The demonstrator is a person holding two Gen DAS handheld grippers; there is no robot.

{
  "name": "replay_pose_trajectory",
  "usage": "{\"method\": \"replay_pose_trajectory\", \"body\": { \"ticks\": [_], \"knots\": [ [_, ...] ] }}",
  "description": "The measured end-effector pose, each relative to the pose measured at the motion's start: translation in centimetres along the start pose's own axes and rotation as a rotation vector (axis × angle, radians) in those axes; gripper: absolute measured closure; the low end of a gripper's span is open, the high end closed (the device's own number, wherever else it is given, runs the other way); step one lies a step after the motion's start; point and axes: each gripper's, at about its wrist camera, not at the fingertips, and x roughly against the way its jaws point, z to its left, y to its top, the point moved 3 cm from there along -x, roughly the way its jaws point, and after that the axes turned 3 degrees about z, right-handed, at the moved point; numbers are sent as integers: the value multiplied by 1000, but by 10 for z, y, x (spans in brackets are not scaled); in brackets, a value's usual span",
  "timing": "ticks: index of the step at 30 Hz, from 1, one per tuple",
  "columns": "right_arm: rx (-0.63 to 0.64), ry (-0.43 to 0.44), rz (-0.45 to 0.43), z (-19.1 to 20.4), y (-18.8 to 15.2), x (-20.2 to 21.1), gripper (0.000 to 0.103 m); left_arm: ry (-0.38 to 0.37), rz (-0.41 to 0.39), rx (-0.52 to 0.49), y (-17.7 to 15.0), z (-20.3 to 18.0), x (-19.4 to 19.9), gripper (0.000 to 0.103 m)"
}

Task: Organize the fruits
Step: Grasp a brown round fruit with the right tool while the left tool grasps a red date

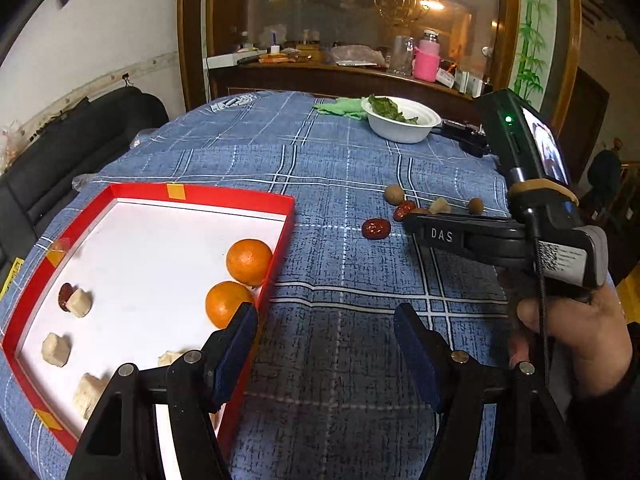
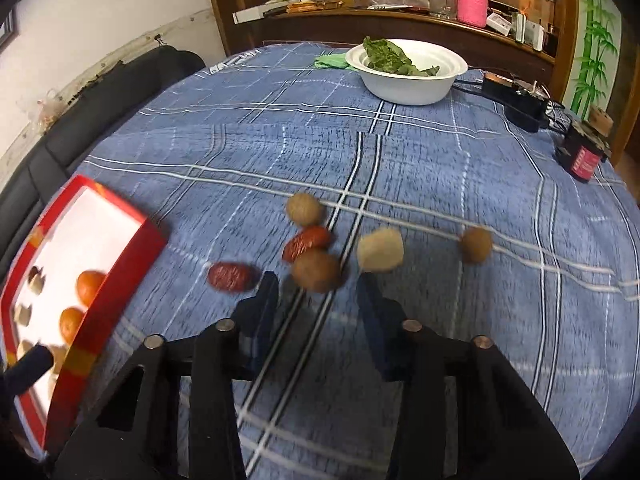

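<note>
A red box (image 1: pixel 280 240) with a white floor lies on the left of the blue checked tablecloth. It holds two oranges (image 1: pixel 249 262), several pale chunks (image 1: pixel 56 349) and a red date (image 1: pixel 64 296). My left gripper (image 1: pixel 324 320) is open and empty, with its left finger over the box's right wall beside the nearer orange (image 1: pixel 224 302). Loose on the cloth are red dates (image 2: pixel 232 278), round brown fruits (image 2: pixel 305 209) and a pale chunk (image 2: pixel 380 255). My right gripper (image 2: pixel 318 280) is open. One brown fruit (image 2: pixel 316 270) sits just ahead between its tips, untouched.
A white bowl (image 2: pixel 408 88) of green leaves and a green cloth (image 2: pixel 330 60) stand at the table's far side. A black power strip (image 2: pixel 516 108) and a small dark red box (image 2: pixel 584 164) lie at the right edge. A black sofa (image 1: pixel 60 152) is on the left.
</note>
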Motion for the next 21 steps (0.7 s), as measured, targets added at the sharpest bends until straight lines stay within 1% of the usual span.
{"method": "replay_pose_trajectory", "body": {
  "ticks": [2,6,10,13,17,18,19,20,21],
  "knots": [
    [-13,12,17,-1,3,-8,79,-2,6,7,4,-1,-6,34],
    [-5,23,13,-4,0,-4,79,10,14,12,14,-8,-18,34],
    [-41,25,-5,-27,-14,16,79,-4,20,7,28,-23,-33,34],
    [-66,26,-26,-45,-24,33,79,16,24,7,40,-37,-55,34],
    [-118,47,-74,-63,-34,56,79,44,52,21,55,-48,-86,35],
    [-125,51,-80,-65,-36,59,79,65,68,26,57,-49,-95,45],
    [-132,55,-83,-67,-36,59,79,73,102,28,58,-49,-102,54],
    [-138,63,-84,-69,-36,59,79,86,90,18,60,-51,-102,70],
    [-140,71,-84,-69,-36,58,79,88,91,3,61,-53,-102,76]
  ]
}}
